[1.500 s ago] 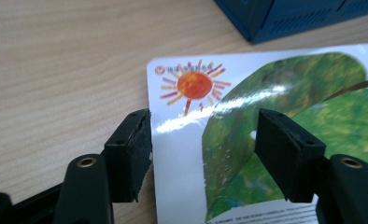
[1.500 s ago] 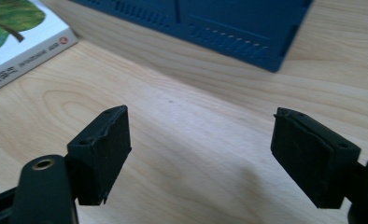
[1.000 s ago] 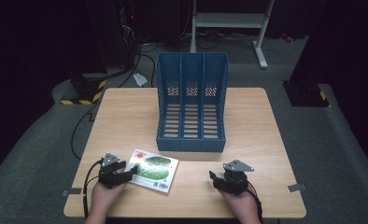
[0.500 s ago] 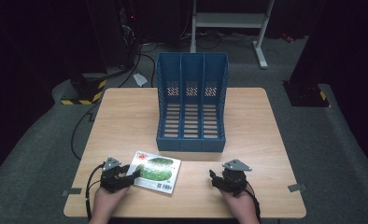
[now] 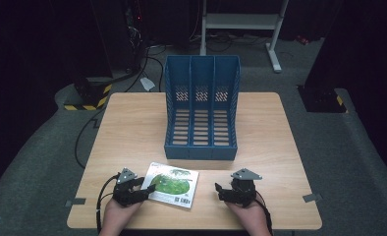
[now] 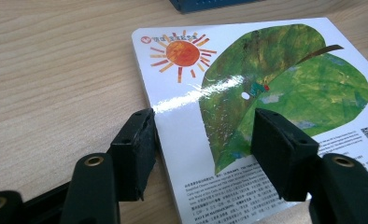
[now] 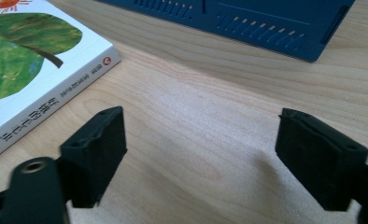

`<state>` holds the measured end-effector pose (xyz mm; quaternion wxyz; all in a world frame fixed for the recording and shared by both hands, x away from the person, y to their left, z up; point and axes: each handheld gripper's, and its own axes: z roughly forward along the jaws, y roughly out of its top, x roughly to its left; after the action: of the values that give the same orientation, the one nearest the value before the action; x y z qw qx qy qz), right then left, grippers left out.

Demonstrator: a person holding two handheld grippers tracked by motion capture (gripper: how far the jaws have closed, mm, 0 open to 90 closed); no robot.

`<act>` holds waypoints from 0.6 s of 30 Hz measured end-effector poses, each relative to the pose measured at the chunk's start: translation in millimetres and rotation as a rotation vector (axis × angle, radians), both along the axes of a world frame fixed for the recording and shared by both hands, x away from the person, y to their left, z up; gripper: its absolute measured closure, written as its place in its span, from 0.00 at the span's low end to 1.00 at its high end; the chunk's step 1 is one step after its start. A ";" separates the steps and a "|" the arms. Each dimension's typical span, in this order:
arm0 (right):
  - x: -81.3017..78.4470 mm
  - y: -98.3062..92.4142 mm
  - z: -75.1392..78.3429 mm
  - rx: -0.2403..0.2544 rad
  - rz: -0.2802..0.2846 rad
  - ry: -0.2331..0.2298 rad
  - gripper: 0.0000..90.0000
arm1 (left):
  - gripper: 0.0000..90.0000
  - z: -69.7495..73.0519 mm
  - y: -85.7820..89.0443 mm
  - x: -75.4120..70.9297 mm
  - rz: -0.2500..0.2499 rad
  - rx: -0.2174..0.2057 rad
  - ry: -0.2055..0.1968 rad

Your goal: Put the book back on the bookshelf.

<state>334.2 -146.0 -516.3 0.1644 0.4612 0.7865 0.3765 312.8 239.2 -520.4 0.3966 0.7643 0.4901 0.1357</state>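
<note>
high view: the picture book (image 5: 173, 184) lies flat near the front edge of the table (image 5: 132, 128), its cover with the green leaf and orange sun facing up, just in front of the blue three-slot file rack (image 5: 201, 110) and apart from it. the step in hand looks like getting a grip on the book's left edge so it can be lifted. to do it well, the lower jaw should slide under that edge while the upper one comes down over the cover, well in from the corner (the glossy cover looks slippery, so a shallow pinch could let it tip out).

the left gripper (image 6: 203, 140) sits low at that edge, tilted, jaws apart; one pad (image 6: 138, 147) is at the book's side edge and the other hangs over the cover, not pressing on it. the left hand (image 5: 118, 214) rests at the table's front edge. the right gripper (image 5: 227, 189) lies to the book's right, pointing toward it; its jaws have just been opening and stand wide with only bare wood between them.
</note>
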 end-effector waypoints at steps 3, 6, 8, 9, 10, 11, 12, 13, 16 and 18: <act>-4.5 0.3 1.2 0.006 0.030 -0.004 0.26 | 0.44 -0.8 -0.6 -0.1 -0.001 -0.001 0.002; -6.9 3.3 1.4 0.001 0.044 -0.012 0.34 | 0.44 -0.8 -0.5 0.0 -0.001 -0.003 0.003; -8.4 6.2 1.2 -0.004 0.054 -0.015 0.37 | 0.44 -0.5 -0.5 -0.1 -0.013 -0.007 0.005; -8.9 7.7 0.7 -0.005 0.059 -0.018 0.38 | 0.45 -0.5 -1.5 -0.3 -0.016 -0.010 0.007; -9.0 9.1 0.2 -0.006 0.071 -0.021 0.40 | 0.45 -0.5 -2.3 -0.5 -0.022 -0.010 0.007; -9.4 10.7 -0.1 -0.005 0.078 -0.016 0.42 | 0.45 -0.4 -3.4 -0.7 -0.029 -0.006 0.005; -10.6 13.2 -0.2 -0.001 0.084 -0.007 0.45 | 0.46 -0.7 -5.4 -1.5 -0.033 -0.019 0.009; -11.5 15.2 -0.2 -0.016 0.098 -0.014 0.48 | 0.46 -0.5 -6.7 -1.9 -0.044 -0.015 0.008; -14.1 20.1 0.8 -0.034 0.117 -0.021 0.52 | 0.46 -0.1 -12.6 -3.4 -0.058 -0.008 0.002; -14.9 22.4 -0.1 -0.046 0.124 -0.019 0.52 | 0.47 -0.4 -16.7 -4.0 -0.073 -0.005 0.000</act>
<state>319.2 -123.6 -516.5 0.1587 0.4040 0.8204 0.3721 308.7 222.5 -520.9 0.4029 0.7808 0.4622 0.1198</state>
